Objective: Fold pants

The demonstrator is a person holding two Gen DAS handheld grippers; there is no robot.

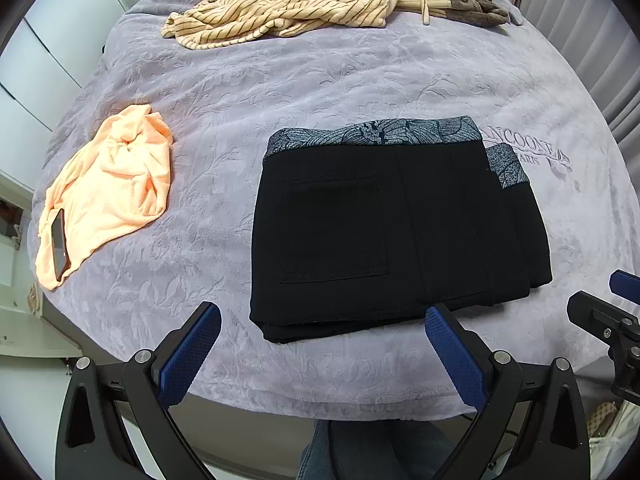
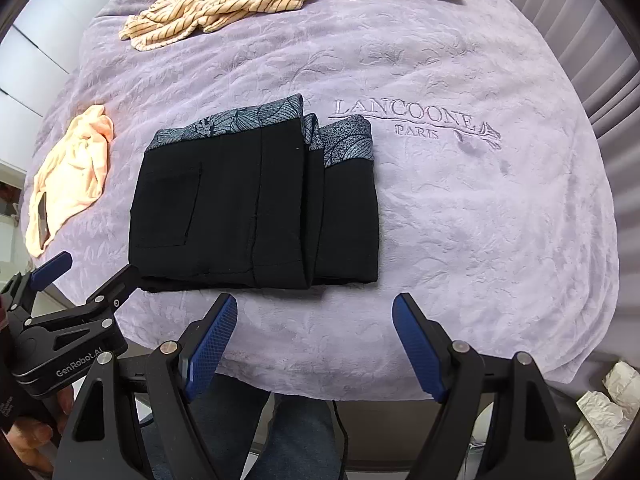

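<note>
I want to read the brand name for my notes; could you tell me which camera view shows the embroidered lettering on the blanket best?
The right wrist view: the embroidered lettering lies unobstructed right of the folded pants, reading LANCOONE PARIS. In the left wrist view the lettering sits near the edge, its start hidden behind the pants.

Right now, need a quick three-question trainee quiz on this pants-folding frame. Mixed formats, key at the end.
1. True or false: the black pants with the grey leaf-print waistband lie folded on the lilac plush blanket.
2. Which item has a phone lying on it? A) striped beige garment B) crumpled peach cloth C) the pants
3. Fill in: both the left tool and the right tool are ____ and hold nothing.

Key:
1. True: a compact stack, waistband on the far side.
2. B: the phone rests at the cloth's near end.
3. Open: each stands off the pants' near edge.
</note>
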